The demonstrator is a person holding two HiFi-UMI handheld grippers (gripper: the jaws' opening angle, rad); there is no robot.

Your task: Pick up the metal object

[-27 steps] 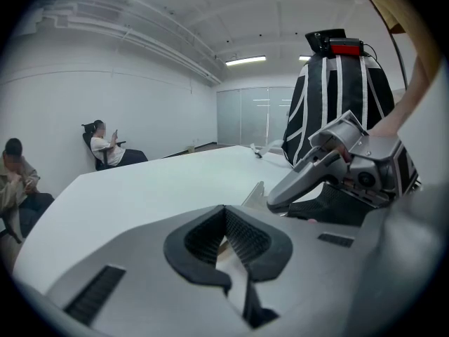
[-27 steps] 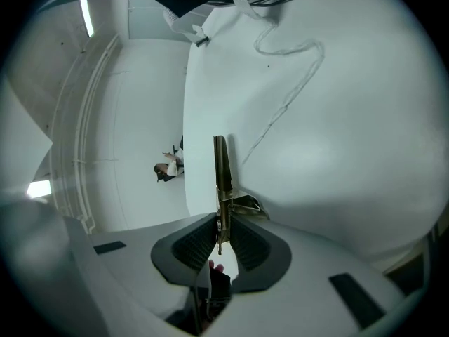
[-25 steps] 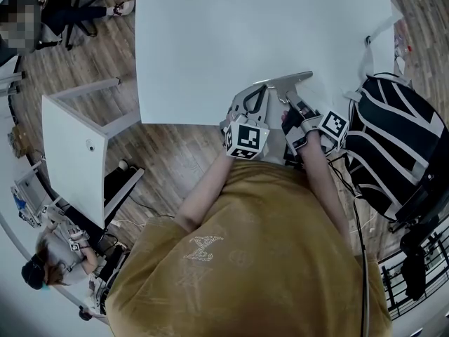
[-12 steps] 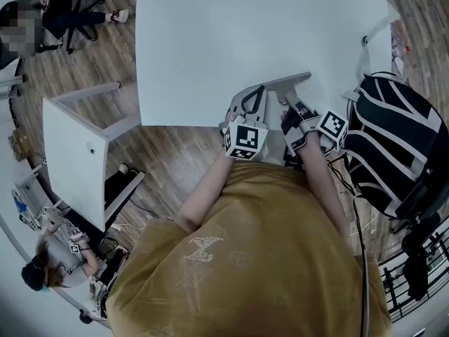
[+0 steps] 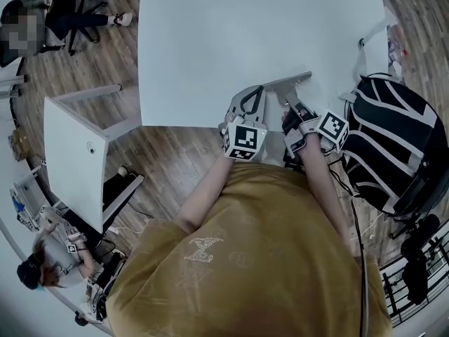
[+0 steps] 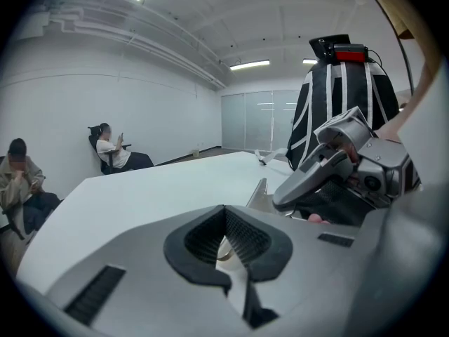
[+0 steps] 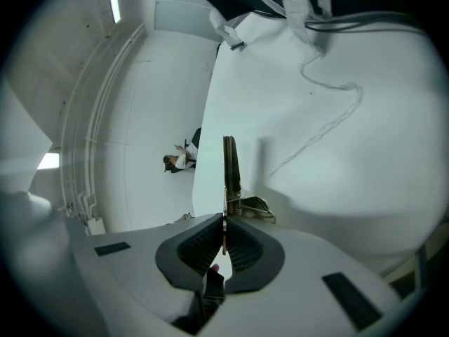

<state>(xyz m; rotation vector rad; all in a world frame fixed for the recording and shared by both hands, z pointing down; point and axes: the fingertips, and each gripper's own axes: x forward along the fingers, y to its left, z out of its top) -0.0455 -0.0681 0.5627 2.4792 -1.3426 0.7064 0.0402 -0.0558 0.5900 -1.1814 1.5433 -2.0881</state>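
Observation:
A flat metal object [image 5: 289, 83] lies at the near edge of the white table [image 5: 245, 34]. In the right gripper view it stands edge-on as a thin strip [image 7: 229, 167] with a small wire loop at its base. My right gripper [image 5: 289, 104] is shut on it, with the strip pinched between the ribbed pads [image 7: 223, 234]. My left gripper [image 5: 259, 93] meets the object's left end. Its pads [image 6: 228, 248] are closed together with a small metal ring showing between them. The left gripper view also has the strip [image 6: 260, 192] and the right gripper [image 6: 337, 174] just beyond.
A black-and-white striped backpack [image 5: 396, 139] stands against the table's right side, its straps on the tabletop. A thin cord [image 7: 323, 111] trails across the table. A small white side table [image 5: 74, 153] stands to the left. People sit at the far left [image 5: 63, 5].
Both grippers and the metal object stay at the table's near edge. I see only slight shifts in the head view.

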